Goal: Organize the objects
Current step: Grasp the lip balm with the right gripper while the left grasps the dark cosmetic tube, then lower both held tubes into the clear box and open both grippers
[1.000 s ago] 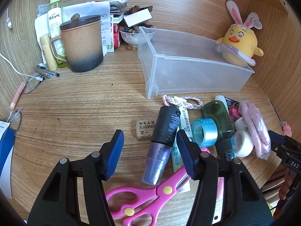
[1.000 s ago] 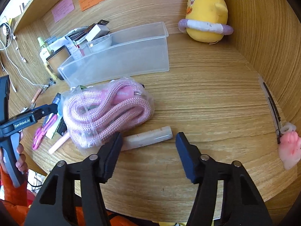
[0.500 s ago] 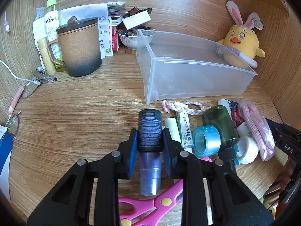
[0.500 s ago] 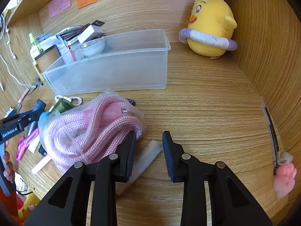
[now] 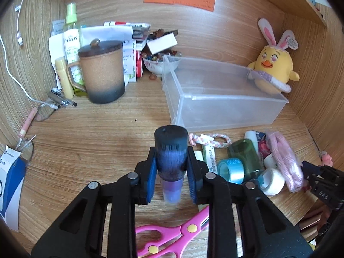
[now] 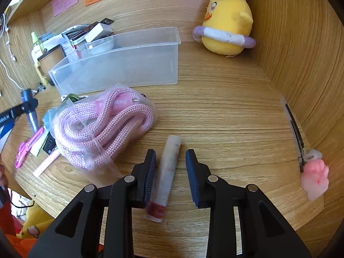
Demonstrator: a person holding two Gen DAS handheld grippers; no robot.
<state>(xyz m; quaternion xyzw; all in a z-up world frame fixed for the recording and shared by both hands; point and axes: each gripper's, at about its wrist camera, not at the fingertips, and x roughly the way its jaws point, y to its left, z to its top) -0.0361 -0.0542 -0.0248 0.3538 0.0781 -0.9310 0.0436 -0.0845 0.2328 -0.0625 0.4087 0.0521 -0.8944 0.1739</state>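
Left wrist view: left gripper [image 5: 171, 172] clamped on one dark bottle [image 5: 171, 148], both blue pads pressing its sides, over the desk [image 5: 96, 139]. Below, one pair of pink scissors [image 5: 172, 234]. To the right, two tape rolls [image 5: 231, 169]. Beyond, one clear bin [image 5: 225, 99].

Right wrist view: right gripper [image 6: 171, 172] narrowly parted around one pale tube [image 6: 169, 163] on the desk, tube against the left pad, gap at the right pad. Just beside, one bagged pink rope [image 6: 103, 126]. Farther back, one plush chick [image 6: 228, 21].
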